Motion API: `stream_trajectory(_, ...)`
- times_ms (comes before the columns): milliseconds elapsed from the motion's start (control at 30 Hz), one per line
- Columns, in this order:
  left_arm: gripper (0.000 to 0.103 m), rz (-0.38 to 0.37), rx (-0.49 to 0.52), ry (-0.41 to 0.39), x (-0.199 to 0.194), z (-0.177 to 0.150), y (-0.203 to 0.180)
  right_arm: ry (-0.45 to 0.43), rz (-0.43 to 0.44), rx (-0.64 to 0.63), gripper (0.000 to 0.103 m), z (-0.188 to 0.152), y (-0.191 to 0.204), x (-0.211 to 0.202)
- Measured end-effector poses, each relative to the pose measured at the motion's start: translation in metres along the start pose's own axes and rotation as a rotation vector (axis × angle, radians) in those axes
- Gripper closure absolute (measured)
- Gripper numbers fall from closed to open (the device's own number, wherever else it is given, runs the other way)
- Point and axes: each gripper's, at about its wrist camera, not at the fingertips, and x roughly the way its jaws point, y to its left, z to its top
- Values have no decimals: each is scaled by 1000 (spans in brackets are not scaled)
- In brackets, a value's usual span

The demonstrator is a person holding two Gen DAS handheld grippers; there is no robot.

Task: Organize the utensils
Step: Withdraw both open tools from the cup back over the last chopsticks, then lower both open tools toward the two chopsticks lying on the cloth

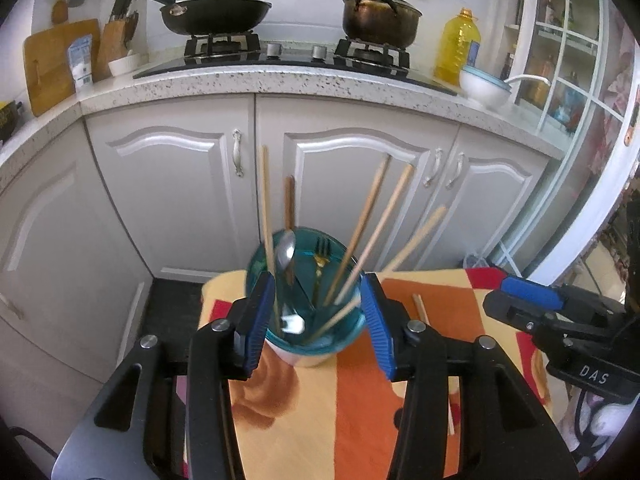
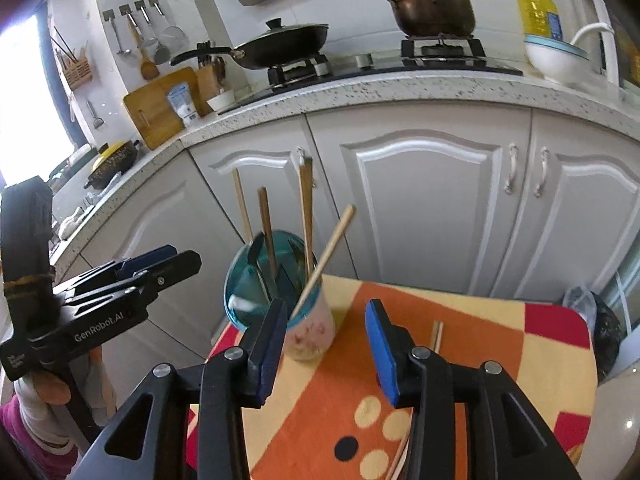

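Observation:
A teal-rimmed cup [image 1: 308,340] stands at the far left end of a small table with an orange and yellow cloth [image 1: 352,412]. It holds several wooden chopsticks [image 1: 376,224], a steel spoon [image 1: 286,255] and a fork [image 1: 321,256]. My left gripper [image 1: 318,320] is open, its blue pads either side of the cup, not squeezing it. My right gripper [image 2: 326,340] is open and empty, just right of the cup [image 2: 308,332]. A loose pair of chopsticks [image 2: 436,336] lies on the cloth beyond the right gripper; it also shows in the left wrist view [image 1: 420,308].
White kitchen cabinets [image 1: 256,184] stand close behind the table under a speckled counter [image 1: 280,82] with a hob, a black pan [image 1: 216,10] and a dark pot [image 1: 380,16]. More chopsticks [image 2: 400,460] lie at the cloth's near edge.

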Motion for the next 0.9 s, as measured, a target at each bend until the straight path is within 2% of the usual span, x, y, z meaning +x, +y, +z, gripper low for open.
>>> stream_trajectory(367,59,-26,39,30,-2,-25,-26,51,-40,47,62,-35,-28,-3)
stream_trajectory(500,59,-40,38,60,2,-40,-32,113,-77,96,62,-56,-52,13)
stream_trajectory(667,59,-20,69,105,14,-61,-38,249,-137,137,62,-90,-82,54)
stream_trajectory(900,59,-8,74,148,27,-77,-39,311,-152,156,62,-114,-93,76)
